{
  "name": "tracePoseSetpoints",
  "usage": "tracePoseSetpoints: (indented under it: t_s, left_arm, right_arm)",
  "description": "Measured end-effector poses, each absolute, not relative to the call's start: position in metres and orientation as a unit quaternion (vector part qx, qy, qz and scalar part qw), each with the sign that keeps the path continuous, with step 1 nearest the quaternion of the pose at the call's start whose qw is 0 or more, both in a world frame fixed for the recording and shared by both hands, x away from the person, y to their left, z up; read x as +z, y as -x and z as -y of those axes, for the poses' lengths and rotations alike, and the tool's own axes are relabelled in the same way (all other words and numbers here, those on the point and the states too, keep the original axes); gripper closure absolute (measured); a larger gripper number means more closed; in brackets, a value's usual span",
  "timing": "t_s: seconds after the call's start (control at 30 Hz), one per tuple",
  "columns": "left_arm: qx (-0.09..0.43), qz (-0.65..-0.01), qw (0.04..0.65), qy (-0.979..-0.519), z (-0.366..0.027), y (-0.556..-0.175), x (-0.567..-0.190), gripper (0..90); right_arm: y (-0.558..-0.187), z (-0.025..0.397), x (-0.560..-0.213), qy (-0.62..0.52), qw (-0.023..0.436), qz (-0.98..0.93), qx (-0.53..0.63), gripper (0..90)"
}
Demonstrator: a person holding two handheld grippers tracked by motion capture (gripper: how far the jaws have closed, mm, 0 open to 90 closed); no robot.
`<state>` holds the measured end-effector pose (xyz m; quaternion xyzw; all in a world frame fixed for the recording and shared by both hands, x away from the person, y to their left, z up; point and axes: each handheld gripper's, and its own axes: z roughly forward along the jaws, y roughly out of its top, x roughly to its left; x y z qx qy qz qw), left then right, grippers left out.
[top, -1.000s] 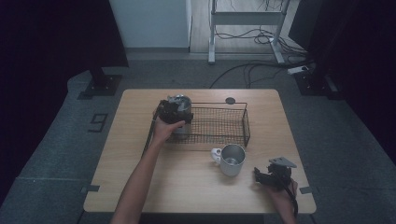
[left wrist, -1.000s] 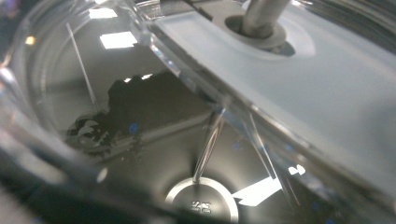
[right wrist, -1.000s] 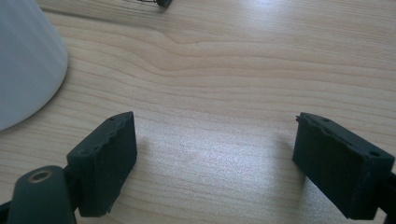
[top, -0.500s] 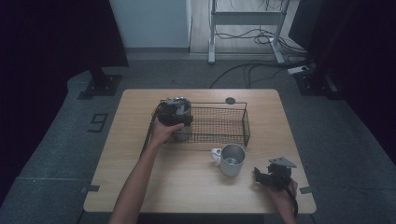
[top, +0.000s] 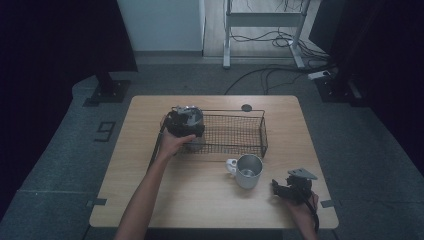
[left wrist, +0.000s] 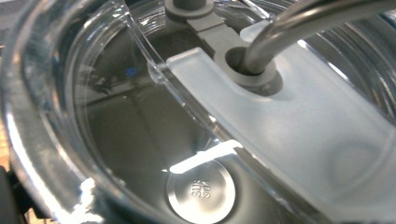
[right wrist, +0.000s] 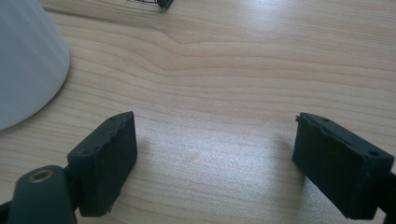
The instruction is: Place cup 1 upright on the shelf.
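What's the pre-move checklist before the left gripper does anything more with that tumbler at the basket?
1. Left gripper on the tumbler: it sits right over it at the wire basket's left end; grip cannot tell, jaws hidden.
2. Tumbler lid seated, metal straw through its hole: ok.
3. Tumbler resting inside the basket: cannot tell, the gripper and hand cover it.
4. Right gripper empty, jaws wide apart over bare table: ok.
5. Mug upright in front of the basket, apart from both grippers: ok.
6. Basket's right part free of things: ok.
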<state>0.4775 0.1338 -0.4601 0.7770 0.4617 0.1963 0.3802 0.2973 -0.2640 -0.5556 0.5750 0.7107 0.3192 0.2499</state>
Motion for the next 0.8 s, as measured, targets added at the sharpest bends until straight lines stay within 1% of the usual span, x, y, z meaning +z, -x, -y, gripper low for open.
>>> tracePoseSetpoints:
  t_s: [0.4,0.8]
  left_arm:
    - [0.202,-0.454,0.404,-0.768,-0.146,-0.459,-0.446,0.0]
    - [0.216,-0.449,0.425,-0.756,-0.169,-0.432,-0.431,0.0]
  right_arm:
    - [-0.297,0.264,-0.556,-0.574,0.249,-0.711,0.320,13.4]
    - [-0.297,0.264,-0.556,-0.575,0.249,-0.711,0.320,13.4]
